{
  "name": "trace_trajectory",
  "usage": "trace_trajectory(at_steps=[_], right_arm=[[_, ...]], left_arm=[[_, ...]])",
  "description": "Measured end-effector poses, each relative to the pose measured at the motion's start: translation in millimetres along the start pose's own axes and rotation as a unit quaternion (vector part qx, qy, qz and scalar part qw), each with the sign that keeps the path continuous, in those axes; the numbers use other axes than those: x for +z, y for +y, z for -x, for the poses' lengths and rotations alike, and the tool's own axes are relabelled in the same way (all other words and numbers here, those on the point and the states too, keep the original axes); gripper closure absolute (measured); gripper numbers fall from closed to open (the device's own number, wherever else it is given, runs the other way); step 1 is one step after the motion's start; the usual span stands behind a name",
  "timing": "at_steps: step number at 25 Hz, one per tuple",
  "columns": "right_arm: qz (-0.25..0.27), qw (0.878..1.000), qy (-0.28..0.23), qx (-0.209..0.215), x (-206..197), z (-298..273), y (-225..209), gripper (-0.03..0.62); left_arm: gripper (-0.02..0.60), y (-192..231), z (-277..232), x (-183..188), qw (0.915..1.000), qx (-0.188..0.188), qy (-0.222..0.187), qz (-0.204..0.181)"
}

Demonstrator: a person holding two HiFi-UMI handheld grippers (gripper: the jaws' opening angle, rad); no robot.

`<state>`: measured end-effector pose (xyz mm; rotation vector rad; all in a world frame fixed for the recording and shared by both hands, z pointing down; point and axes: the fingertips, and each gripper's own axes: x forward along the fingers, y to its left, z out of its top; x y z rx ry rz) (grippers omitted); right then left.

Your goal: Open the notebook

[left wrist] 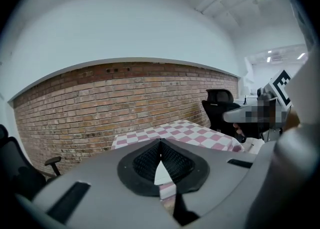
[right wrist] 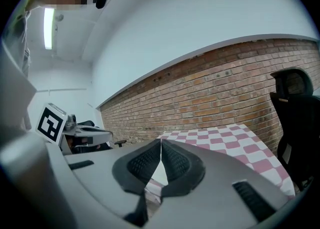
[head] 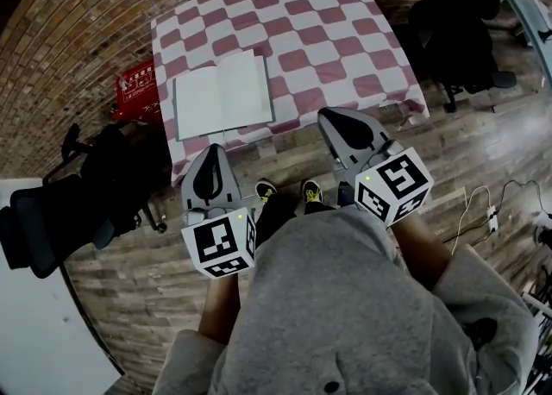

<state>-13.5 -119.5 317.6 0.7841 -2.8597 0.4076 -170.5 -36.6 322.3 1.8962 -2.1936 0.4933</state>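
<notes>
Both grippers have their jaws closed and hold nothing. In the left gripper (left wrist: pixel 160 144) view, the two dark ribbed pads meet at their tips, leaving only a narrow triangular gap lower down. The right gripper (right wrist: pixel 161 143) view shows the same.

In the head view, the notebook (head: pixel 222 93) lies open in the upper left-centre of the frame. Its blank white pages lie flat on the table (head: pixel 345 40), which is covered by a pink-and-white checked cloth. The notebook sits near the front edge of the table.

The left gripper (head: pixel 211 153) is directly below the notebook in the frame, off the table edge, with its tip aimed at the lower edge of the pages and clear of them. The right gripper (head: pixel 332 114) is to the lower right of the notebook, with its tip at the cloth's front edge, also apart from the book.

Both are held in front of the person's grey-clad body, marker cubes toward the camera and jaws pointing away toward the table. The gripper views look almost level across the cloth to a brick wall (left wrist: pixel 100 103).
</notes>
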Motion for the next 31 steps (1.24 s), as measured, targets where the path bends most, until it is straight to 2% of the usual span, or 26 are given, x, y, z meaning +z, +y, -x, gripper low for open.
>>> trace_trajectory(at_steps=[9, 19, 31], right_arm=[[-0.004, 0.999, 0.001, -0.037, 14.9, -15.8, 22.2, 0.568], [-0.002, 0.999, 0.005, -0.036, 18.9, -48.3, 49.1, 0.568], [0.004, 1.0, 0.009, -0.028, 19.0, -68.2, 52.9, 0.568]], left_arm=[[0.571, 29.3, 10.2, 7.3, 0.9997, -0.023, -0.01, 0.003], [0.571, 70.1, 12.2, -3.7, 0.9998, -0.017, -0.007, 0.006], [0.571, 74.3, -6.0, -6.9, 0.9992, -0.04, 0.004, 0.008]])
